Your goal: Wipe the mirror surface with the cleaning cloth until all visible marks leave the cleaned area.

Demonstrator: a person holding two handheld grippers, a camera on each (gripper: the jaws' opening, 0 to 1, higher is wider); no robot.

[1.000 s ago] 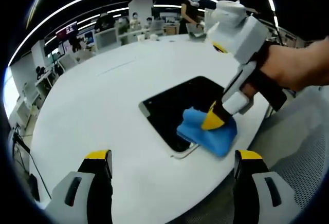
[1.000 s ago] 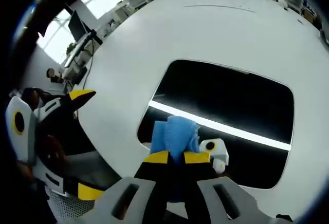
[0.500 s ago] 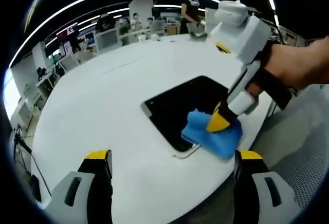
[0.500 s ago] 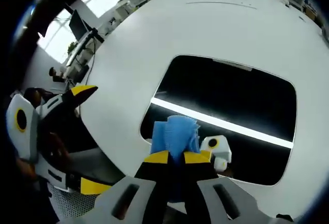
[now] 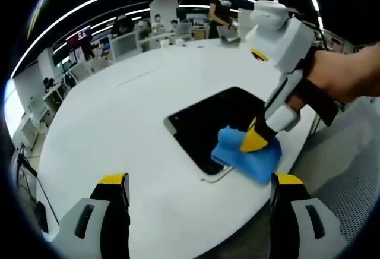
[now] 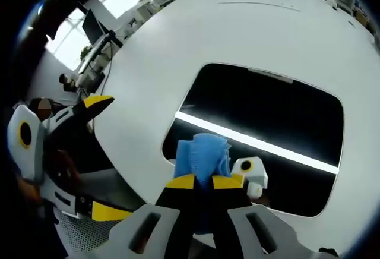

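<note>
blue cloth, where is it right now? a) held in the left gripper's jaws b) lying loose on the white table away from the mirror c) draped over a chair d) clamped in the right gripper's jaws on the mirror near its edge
d: the blue cloth is pinched in the right gripper, pressed on the dark mirror near its edge; the left gripper holds nothing.

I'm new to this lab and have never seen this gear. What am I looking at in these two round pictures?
A person holds a two-jaw gripper in each hand; each carries a fisheye camera looking along its own jaws. In the left gripper view, the left gripper hovers open and empty over a white table, watching the right gripper. The right gripper is shut on a blue cleaning cloth, pressing it onto a dark rectangular mirror lying flat near the table's edge. The bright stripe across the mirror is a reflected ceiling light.
</note>
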